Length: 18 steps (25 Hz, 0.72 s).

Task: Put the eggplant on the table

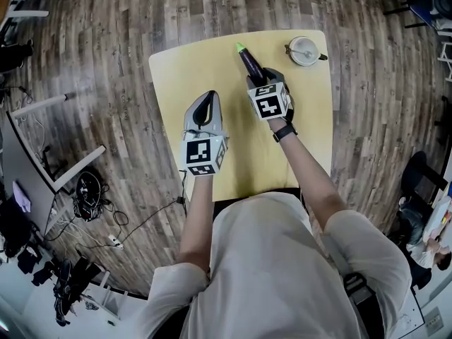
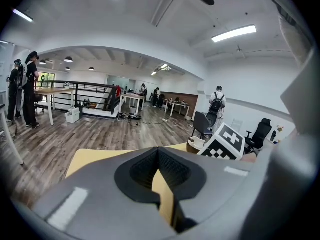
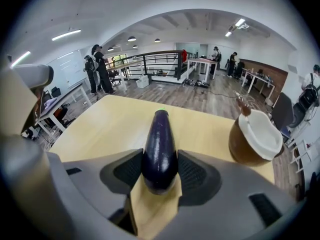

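Observation:
A dark purple eggplant with a green tip sticks out forward from my right gripper over the far middle of the yellow table. In the right gripper view both pads press on the thick end of the eggplant, so the right gripper is shut on it. Whether the eggplant touches the tabletop I cannot tell. My left gripper hovers over the table's middle left. It holds nothing, and in the left gripper view the tips of the left gripper meet.
A round brown vessel with a white top stands at the table's far right corner, to the right of the eggplant in the right gripper view. Wooden floor surrounds the table. Desks, cables and people stand further off in the room.

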Available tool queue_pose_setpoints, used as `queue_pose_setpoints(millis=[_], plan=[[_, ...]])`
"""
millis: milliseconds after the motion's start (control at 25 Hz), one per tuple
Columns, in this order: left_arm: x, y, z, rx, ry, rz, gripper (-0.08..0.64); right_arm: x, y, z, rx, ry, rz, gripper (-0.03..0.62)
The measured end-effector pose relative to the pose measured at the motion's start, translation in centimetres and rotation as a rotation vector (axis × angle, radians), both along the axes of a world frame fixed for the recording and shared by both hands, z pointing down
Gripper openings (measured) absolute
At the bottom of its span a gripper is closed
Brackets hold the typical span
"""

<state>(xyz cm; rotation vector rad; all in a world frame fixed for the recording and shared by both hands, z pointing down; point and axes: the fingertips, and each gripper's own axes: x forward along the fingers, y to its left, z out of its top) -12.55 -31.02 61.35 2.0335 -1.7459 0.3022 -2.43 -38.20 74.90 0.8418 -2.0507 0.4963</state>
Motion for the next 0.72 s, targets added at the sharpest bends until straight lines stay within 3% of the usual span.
queue_pose_setpoints(millis=[280,400,720], plan=[[0.2,1.9,-1.1,0.003,0.005,-0.004,0.008,-0.1,1.1,0.6,-0.023,-0.008,-0.034,0.218],[0.5,2.3,-1.6,0.012,0.004,-0.009,0.008,0.0,1.3,0.6,-0.053,-0.03,-0.04,0.246],[-0.3,3.6,-4.2,0.051,-0.021,-0.009,0.008,0.8,1.9,-5.1,0.054,-0.115,0.022,0.249]])
